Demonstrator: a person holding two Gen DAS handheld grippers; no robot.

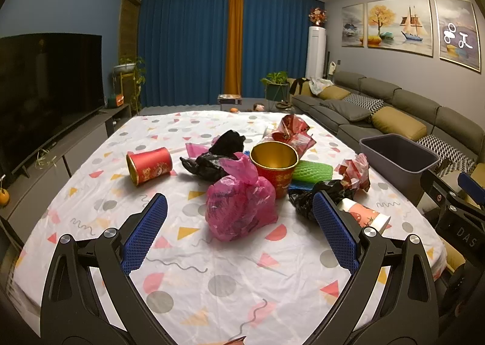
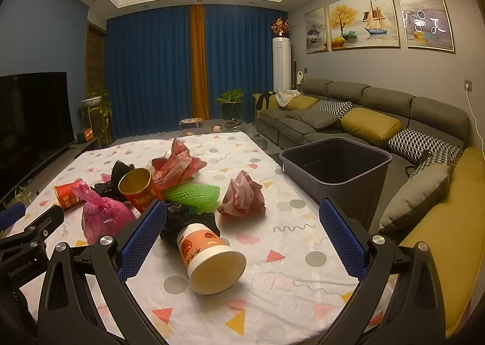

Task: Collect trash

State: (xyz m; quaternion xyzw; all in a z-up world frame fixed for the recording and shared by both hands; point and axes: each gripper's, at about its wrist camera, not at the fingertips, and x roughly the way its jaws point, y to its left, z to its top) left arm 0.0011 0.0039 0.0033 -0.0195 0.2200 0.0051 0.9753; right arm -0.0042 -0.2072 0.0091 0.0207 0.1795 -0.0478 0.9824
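Orange-and-white paper cup (image 2: 209, 257) lies tipped, mouth pointing near-right; both grippers (image 1: 239, 208) (image 2: 242, 214) spread wide, empty; grey plastic bin (image 2: 336, 160) far-right

A patterned-cloth tabletop (image 1: 194, 278) carries a cluster of trash. A knotted pink plastic bag (image 1: 239, 208) lies nearest the left tool (image 1: 239, 220), with an upright red-and-gold paper cup (image 1: 275, 166) just behind it. A tipped red cup (image 1: 150, 164) lies well to the left. A green foam net (image 2: 194, 193) lies right of the upright cup. A white-and-orange paper cup (image 2: 212, 257) lies on its side between the right tool's (image 2: 242, 225) fingers. A grey plastic bin (image 2: 336, 169) stands off the tabletop's right edge, before a grey sofa (image 2: 379, 102).
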